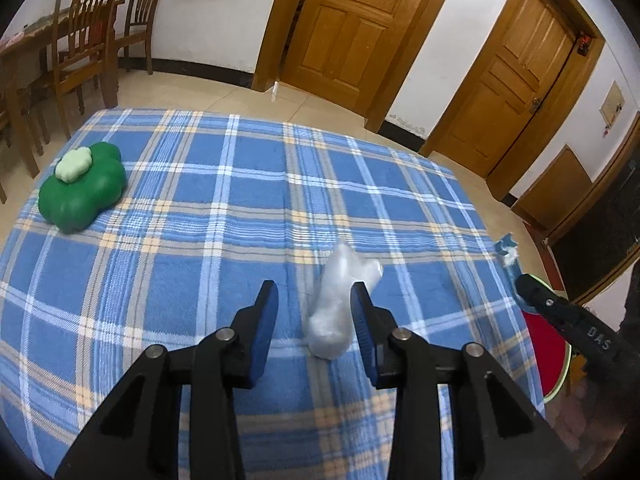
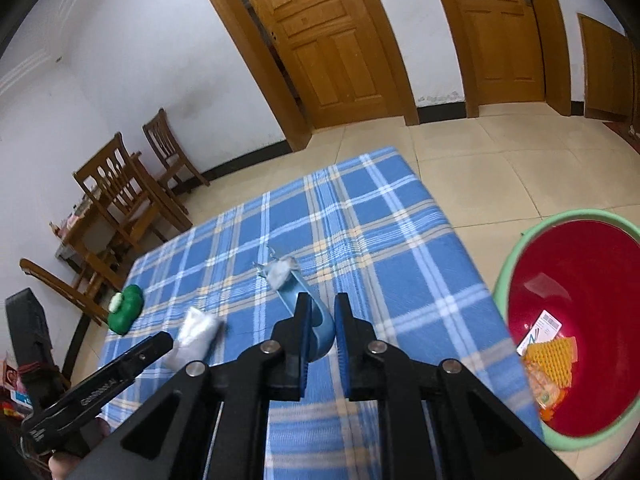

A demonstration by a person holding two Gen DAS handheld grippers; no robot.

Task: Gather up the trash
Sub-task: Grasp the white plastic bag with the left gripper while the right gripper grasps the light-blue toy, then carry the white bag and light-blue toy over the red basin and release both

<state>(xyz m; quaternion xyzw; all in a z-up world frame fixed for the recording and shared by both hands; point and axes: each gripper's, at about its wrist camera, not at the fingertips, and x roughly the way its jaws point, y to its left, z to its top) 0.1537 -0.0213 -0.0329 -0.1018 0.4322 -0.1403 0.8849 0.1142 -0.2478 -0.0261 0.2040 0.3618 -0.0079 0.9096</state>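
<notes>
A crumpled clear plastic wrap [image 1: 334,312] lies on the blue plaid tablecloth [image 1: 180,248] between the jaws of my left gripper [image 1: 313,285]. It touches the right pad, a gap shows at the left pad, and the gripper is open. In the right wrist view the same wrap [image 2: 196,334] sits at the left gripper's [image 2: 166,340] tip. My right gripper [image 2: 323,298] is shut on a light blue wrapper [image 2: 298,300] with a white crumpled end, held just above the cloth near the table's right side. A red basin with a green rim [image 2: 516,256] stands on the floor to the right.
The basin holds orange wrappers [image 2: 550,360] and a white card. A green clover-shaped object [image 1: 84,188] sits at the table's far left. Wooden chairs [image 1: 86,40] and a wooden table stand by the wall beyond. Wooden doors [image 1: 352,24] and tiled floor lie past the table.
</notes>
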